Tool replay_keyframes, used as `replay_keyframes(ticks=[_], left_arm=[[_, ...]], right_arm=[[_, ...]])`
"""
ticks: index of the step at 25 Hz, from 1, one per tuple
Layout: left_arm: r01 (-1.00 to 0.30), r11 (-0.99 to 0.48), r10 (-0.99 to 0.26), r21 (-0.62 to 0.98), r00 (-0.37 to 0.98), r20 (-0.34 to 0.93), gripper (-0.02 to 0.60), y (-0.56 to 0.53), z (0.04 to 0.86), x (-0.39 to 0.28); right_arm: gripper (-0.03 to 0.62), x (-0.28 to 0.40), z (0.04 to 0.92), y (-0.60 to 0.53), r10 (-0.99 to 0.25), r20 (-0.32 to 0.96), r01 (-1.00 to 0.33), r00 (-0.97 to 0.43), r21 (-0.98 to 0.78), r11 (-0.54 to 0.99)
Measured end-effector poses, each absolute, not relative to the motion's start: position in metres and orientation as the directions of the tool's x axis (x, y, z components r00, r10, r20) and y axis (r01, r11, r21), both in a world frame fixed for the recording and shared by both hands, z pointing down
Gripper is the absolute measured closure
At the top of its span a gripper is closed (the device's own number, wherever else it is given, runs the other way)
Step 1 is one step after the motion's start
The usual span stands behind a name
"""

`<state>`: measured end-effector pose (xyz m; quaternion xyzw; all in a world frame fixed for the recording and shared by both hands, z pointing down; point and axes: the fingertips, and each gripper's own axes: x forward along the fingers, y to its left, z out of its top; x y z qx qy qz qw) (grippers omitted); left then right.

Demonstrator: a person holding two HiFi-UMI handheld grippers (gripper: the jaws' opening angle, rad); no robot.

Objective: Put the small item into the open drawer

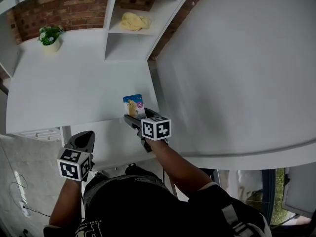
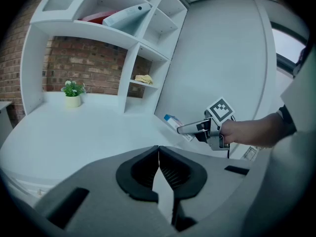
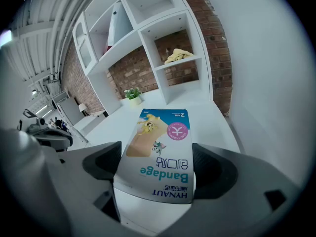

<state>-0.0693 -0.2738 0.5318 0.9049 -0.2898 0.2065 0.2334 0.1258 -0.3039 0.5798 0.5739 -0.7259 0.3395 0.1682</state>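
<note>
The small item is a flat blue and white bandage box (image 1: 133,105). My right gripper (image 1: 134,114) is shut on its near end and holds it flat just above the white desk's (image 1: 74,88) front edge. In the right gripper view the box (image 3: 160,147) lies between the two dark pads (image 3: 101,164) and points at the shelves. A white pulled-out panel (image 1: 111,142), apparently the open drawer, sits just below the desk edge, under the right gripper. My left gripper (image 1: 84,136) hangs lower left, shut and empty, its jaws meeting (image 2: 159,154).
A small potted plant (image 1: 50,37) stands at the desk's far left. A white shelf unit (image 1: 114,38) at the back holds a yellow cloth (image 1: 134,21). A plain white wall (image 1: 237,73) bounds the desk on the right. A slotted white unit (image 1: 39,132) sits at the lower left.
</note>
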Motion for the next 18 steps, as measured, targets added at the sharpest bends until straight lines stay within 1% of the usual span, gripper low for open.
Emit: replay_keyframes(ticks=[11,18], left_arm=[[-0.61,-0.73,-0.392,0.307,0.743,0.543,0.563,-0.263,0.547,-0.057],[-0.609,-0.729,-0.384,0.312,0.741,0.551,0.563,-0.253,0.55,-0.055]], right_arm=[[0.16,0.115,0.657,-0.227,-0.57,0.762,-0.951,-0.307,-0.275,0.144],[0.16,0.116,0.714,-0.203,-0.469,0.834,-0.955,-0.289,-0.288,0.077]])
